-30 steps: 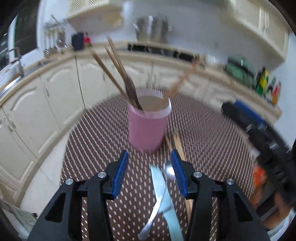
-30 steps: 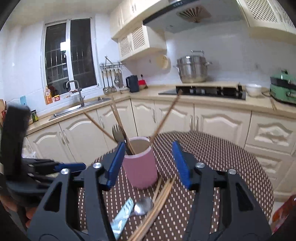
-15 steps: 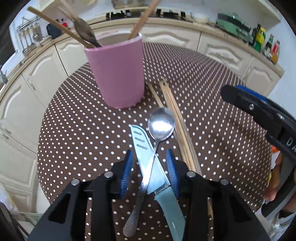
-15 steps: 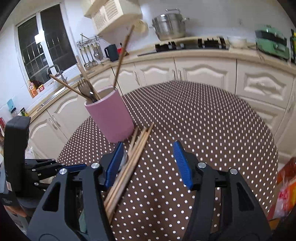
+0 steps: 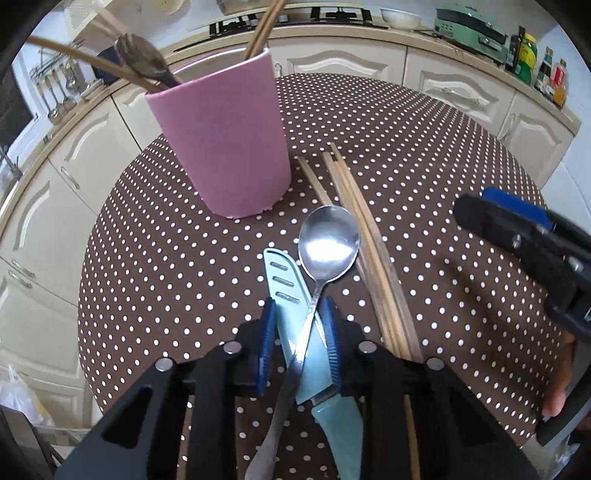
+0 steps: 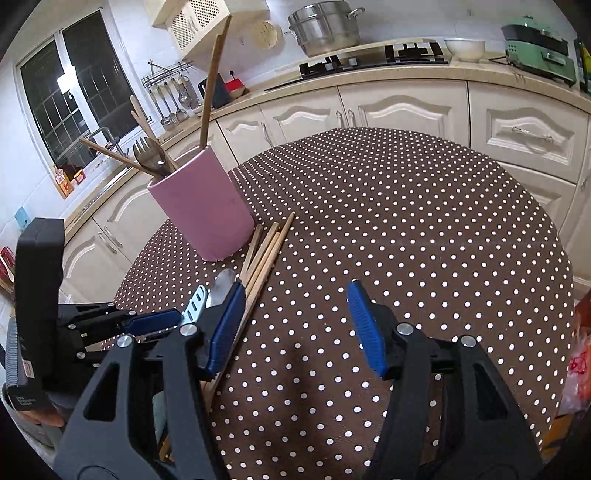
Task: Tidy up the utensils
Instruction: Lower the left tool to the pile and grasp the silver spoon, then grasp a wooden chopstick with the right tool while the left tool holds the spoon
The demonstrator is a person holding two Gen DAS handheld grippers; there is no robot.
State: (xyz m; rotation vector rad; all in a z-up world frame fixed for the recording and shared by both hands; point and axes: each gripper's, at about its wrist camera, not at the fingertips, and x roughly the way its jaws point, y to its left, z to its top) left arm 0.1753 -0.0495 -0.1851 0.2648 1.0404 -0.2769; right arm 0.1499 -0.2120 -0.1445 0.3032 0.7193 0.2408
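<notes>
A pink utensil cup stands on the dotted round table, holding chopsticks and a fork; it also shows in the right wrist view. On the cloth lie a metal spoon, a teal knife crossed under its handle, and a bundle of wooden chopsticks. My left gripper is low over the table, its blue fingers narrowed around the crossed knife blade and spoon handle, with small gaps left. My right gripper is wide open and empty above the cloth, right of the chopsticks.
Cream kitchen cabinets and a counter curve around the table, with a hob, a steel pot, a green appliance and bottles. The table edge drops off at the left, by the cup.
My left gripper has come down and forward over the knife and spoon, and its fingers have narrowed around them. My right gripper has tilted down toward the table and stayed open.
</notes>
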